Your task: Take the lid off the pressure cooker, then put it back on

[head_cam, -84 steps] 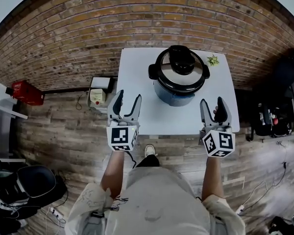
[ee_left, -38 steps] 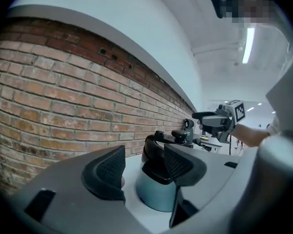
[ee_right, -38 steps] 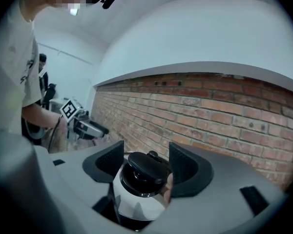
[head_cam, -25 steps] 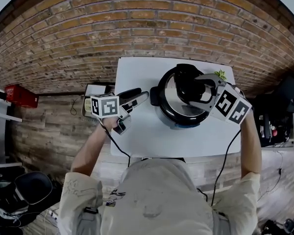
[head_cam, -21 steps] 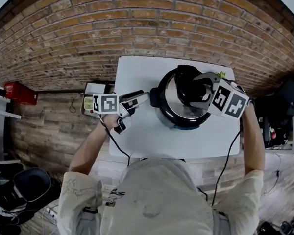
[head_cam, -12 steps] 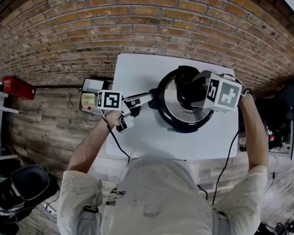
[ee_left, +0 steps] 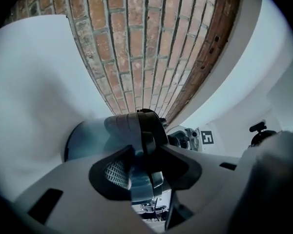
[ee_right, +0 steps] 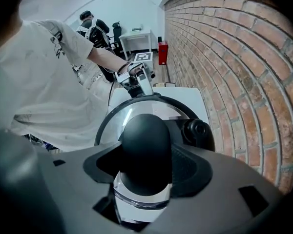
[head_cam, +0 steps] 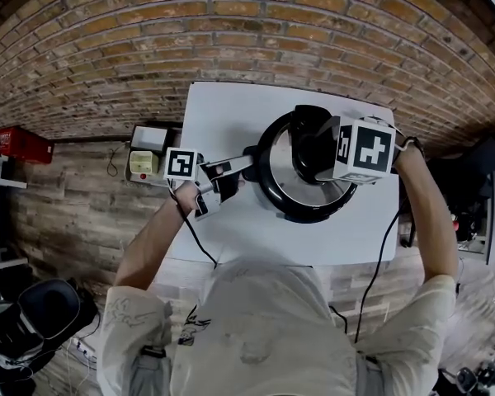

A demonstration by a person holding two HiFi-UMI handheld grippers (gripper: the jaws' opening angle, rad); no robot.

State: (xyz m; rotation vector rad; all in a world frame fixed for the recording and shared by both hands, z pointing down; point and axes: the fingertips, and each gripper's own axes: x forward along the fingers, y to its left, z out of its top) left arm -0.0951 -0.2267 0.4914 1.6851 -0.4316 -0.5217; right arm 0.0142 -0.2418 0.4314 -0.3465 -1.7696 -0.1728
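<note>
Where the wooden floor meets the brick wall (head_cam: pixel 231 31) at the far left, a small red box (head_cam: pixel 16 144) stands, and nearer the table a beige box-shaped device (head_cam: pixel 142 163) sits on the boards. The white rectangular table (head_cam: pixel 223 114) carries the round steel pressure cooker (ee_left: pixel 83 135), which stands right of the table's middle.

The left gripper (head_cam: pixel 241 168) reaches in level from the left edge. Its jaws have just been closing, and in the left gripper view they sit narrow around the cooker's black ribbed side handle (ee_left: pixel 149 130), with both pads against it.

The shiny steel lid with a black rim (head_cam: pixel 293 190) lies on the cooker, not lifted.

Over it, the right gripper (head_cam: pixel 318 157) points steeply down, its marker cube uppermost. In the right gripper view its jaws stand fairly wide, clamped on either side of the lid's rounded black top handle (ee_right: pixel 145 145). A black valve knob (ee_right: pixel 198 129) shows just right of that handle.
</note>
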